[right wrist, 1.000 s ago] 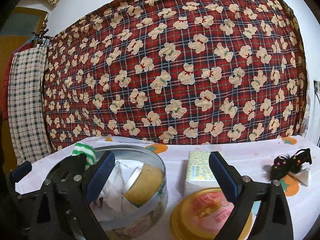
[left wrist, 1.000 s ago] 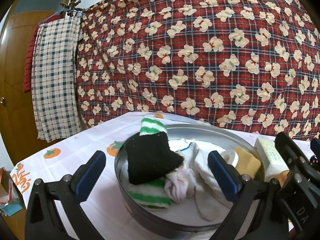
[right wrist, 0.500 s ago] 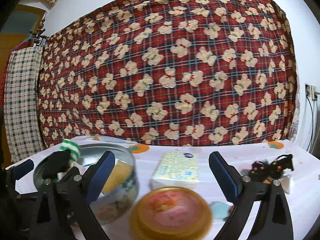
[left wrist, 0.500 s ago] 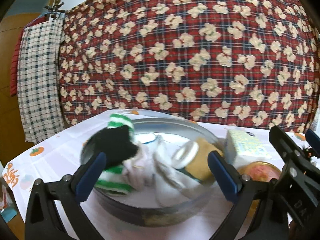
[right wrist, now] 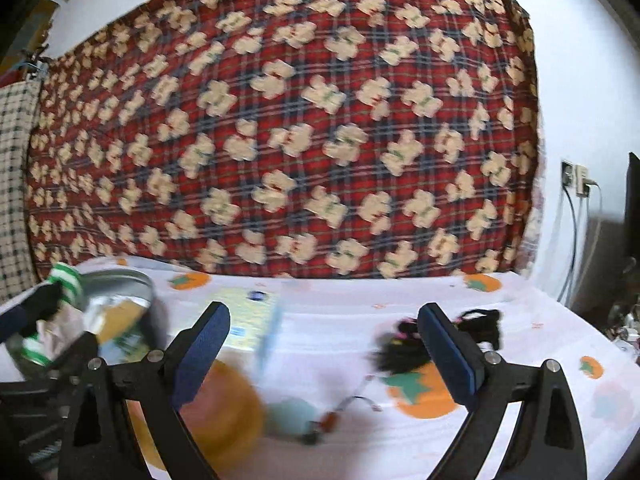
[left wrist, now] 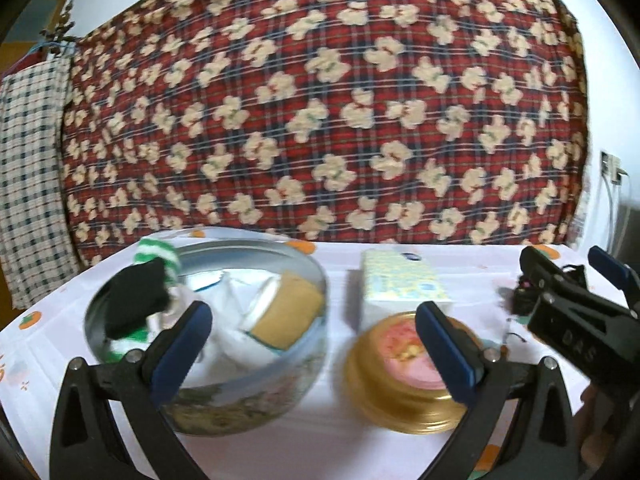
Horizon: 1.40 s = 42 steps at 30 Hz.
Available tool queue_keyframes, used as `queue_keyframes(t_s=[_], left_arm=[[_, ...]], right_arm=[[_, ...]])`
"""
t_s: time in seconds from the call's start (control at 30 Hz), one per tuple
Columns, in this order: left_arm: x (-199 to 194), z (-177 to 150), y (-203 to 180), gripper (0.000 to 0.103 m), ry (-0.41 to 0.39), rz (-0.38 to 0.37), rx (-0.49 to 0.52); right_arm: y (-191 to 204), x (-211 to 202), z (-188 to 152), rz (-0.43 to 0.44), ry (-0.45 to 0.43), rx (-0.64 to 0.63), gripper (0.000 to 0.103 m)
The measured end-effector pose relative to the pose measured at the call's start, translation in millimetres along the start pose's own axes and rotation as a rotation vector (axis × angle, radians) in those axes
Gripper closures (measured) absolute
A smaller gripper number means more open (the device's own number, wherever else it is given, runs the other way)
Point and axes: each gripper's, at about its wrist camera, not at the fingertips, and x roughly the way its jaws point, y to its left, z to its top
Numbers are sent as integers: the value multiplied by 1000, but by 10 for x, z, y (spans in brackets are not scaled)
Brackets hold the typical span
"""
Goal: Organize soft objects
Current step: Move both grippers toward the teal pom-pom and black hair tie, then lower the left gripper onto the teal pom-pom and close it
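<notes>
Presently: left gripper (left wrist: pixel 312 344) and right gripper (right wrist: pixel 324 350), fingers wide apart, both empty; round tin (left wrist: pixel 208 344) toward the table's left edge holds socks (left wrist: pixel 136 312) and other soft pieces; black fuzzy item (right wrist: pixel 404 352) lies loose toward the right edge, apparently the next pick; judged advice: centre the right fingers over its bulk, press down into the cloth, close fully since it will squash. Tissue pack (left wrist: pixel 400 284) and gold lid (left wrist: pixel 404 364) sit mid-table. Surface: white tablecloth (right wrist: pixel 332 320) with orange fruit print; room: red plaid bear-print blanket (right wrist: pixel 280 120) hung behind, wall socket at right.
</notes>
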Motion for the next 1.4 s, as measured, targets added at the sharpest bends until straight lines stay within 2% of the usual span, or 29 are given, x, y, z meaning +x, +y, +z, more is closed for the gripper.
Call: queue_keyframes(t_s=[0.17, 0.4, 0.5, 0.7, 0.83, 0.97, 1.03, 1.3, 1.33, 1.4], left_arm=[[-10, 0, -202, 0, 3, -88, 36], [-54, -6, -605, 1, -6, -183, 121], [-45, -5, -825, 5, 0, -212, 175], [45, -41, -1376, 14, 45, -180, 322], [140, -76, -1804, 19, 92, -104, 414], [369, -79, -2015, 22, 233, -73, 366], [510, -99, -2083, 22, 312, -30, 331], [903, -211, -2105, 25, 531, 57, 158], [933, -235, -2100, 24, 555, 61, 136], [913, -240, -2107, 25, 544, 71, 108]], right_arm=[[-429, 93, -5, -68, 42, 31, 7], [-879, 87, -4, -145, 46, 45, 7], [-1040, 76, -2, -162, 48, 58, 7], [-1283, 61, 26, -186, 47, 100, 7], [-1404, 44, 37, -202, 40, 117, 6], [-1516, 27, 32, -218, 38, 128, 6], [-1585, 16, 36, -228, 34, 137, 6], [-1788, 21, 44, -248, 40, 173, 6], [-1806, 12, 46, -251, 36, 177, 6], [-1850, -11, 58, -257, 24, 185, 6]])
